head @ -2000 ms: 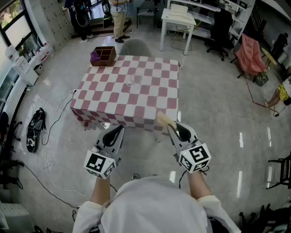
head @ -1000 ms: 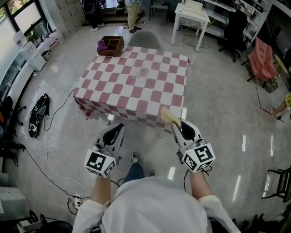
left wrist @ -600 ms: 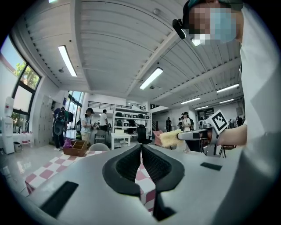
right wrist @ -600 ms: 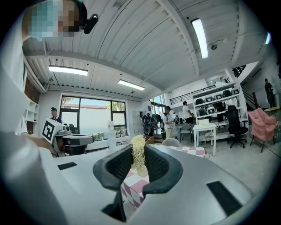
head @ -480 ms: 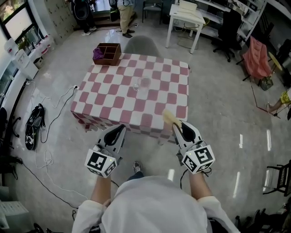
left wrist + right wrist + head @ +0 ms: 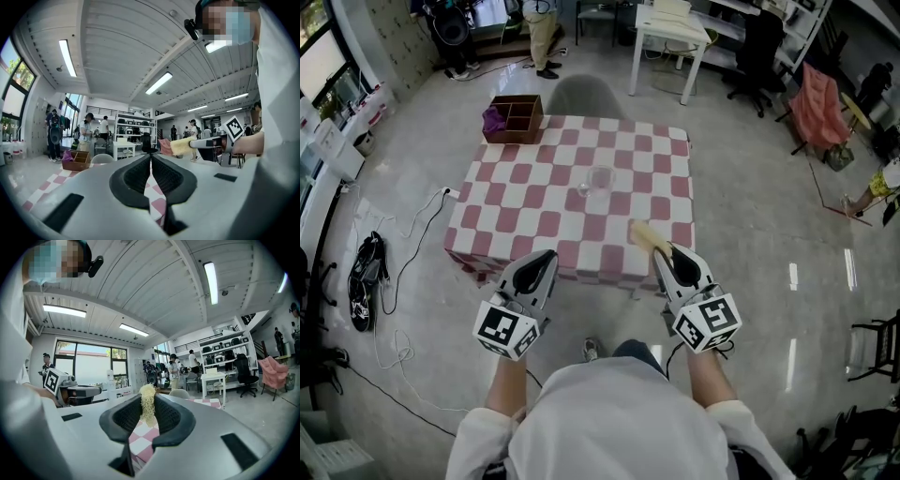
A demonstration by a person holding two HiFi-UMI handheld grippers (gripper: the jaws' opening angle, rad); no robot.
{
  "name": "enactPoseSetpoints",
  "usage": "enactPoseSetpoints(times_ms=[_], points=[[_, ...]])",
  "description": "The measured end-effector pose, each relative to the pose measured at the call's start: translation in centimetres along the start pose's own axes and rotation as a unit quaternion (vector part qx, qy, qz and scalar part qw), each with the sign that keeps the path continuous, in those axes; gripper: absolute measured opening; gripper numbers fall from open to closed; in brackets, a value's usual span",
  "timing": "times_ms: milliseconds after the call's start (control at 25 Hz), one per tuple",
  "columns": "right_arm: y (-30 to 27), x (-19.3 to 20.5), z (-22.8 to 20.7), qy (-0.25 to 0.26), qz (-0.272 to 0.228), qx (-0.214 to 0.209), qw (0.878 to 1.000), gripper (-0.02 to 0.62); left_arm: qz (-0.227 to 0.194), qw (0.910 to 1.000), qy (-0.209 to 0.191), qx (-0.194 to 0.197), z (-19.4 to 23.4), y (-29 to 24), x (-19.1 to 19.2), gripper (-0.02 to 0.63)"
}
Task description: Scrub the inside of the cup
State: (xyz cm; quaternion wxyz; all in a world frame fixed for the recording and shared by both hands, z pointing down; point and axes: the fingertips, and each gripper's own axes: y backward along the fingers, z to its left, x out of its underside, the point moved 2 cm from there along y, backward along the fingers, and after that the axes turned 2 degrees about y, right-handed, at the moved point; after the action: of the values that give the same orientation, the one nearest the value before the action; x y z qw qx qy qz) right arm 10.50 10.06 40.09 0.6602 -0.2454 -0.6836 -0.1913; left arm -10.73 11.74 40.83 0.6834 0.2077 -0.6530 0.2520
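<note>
R claw (image 6: 661,251) clamps 1 scrubber (image 6: 643,234), 1 cup (image 6: 600,178) on table (image 6: 525,202)

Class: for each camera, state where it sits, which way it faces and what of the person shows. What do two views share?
Head view: on the person's head, facing steeply down at the checkered table and clear cup; forearms, left gripper and right gripper show.
Left gripper view: on the left gripper, level along its shut, empty jaws; a sleeve shows.
Right gripper view: on the right gripper, level along jaws clamped on the scrubber.
Shared: each gripper view shows the other gripper.
</note>
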Motion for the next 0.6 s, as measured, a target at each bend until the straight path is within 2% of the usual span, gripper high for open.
enactPoseSetpoints(times_ms=[200, 600], points=[[-1.2, 0.5, -0.5, -0.002, 0.01, 0.004, 1.0, 0.089, 0.005, 0.9999, 0.005, 0.008, 0.9, -1.0, 0.5, 0.04], [-5.3, -0.2, -4.5, -0.005, 0.01, -0.014, 1.0, 0.089, 0.005, 1.0, 0.006, -0.005, 3.0, -5.6, -0.1, 0.04]])
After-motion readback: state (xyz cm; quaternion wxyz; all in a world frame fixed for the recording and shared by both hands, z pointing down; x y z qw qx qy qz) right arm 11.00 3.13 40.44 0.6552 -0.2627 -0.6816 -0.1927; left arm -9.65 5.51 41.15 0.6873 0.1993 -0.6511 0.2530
